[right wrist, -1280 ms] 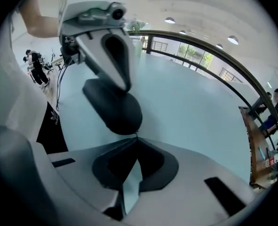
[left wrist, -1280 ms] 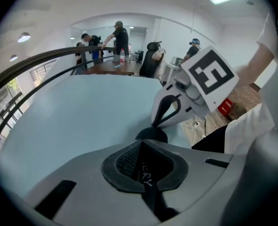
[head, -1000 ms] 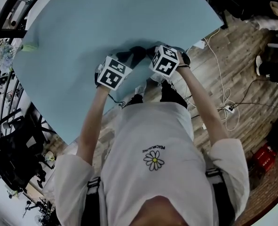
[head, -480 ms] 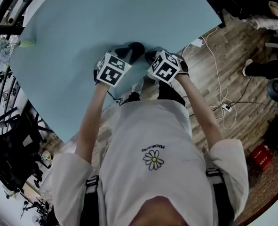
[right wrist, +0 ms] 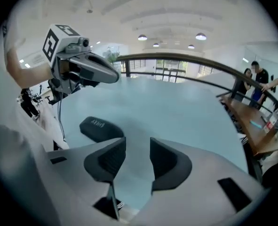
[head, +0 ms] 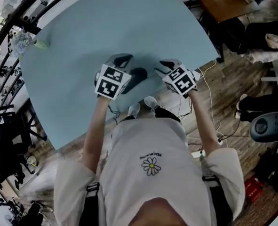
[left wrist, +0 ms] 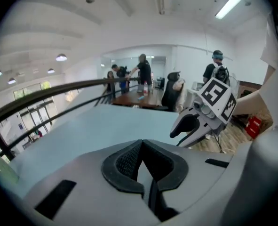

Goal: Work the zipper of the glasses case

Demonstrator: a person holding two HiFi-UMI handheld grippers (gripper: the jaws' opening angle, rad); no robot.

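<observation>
Glasses case (head: 138, 74): lies on the table (head: 73, 36) near its edge toward the person, between the two tools, just right of the left gripper (head: 121, 59), left of the right gripper (head: 167, 65).

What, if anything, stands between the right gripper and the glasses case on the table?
Nothing visible does. The right gripper has just been opening its jaws, with nothing between them. The glasses case lies apart to its left, with only bare table between.
</observation>
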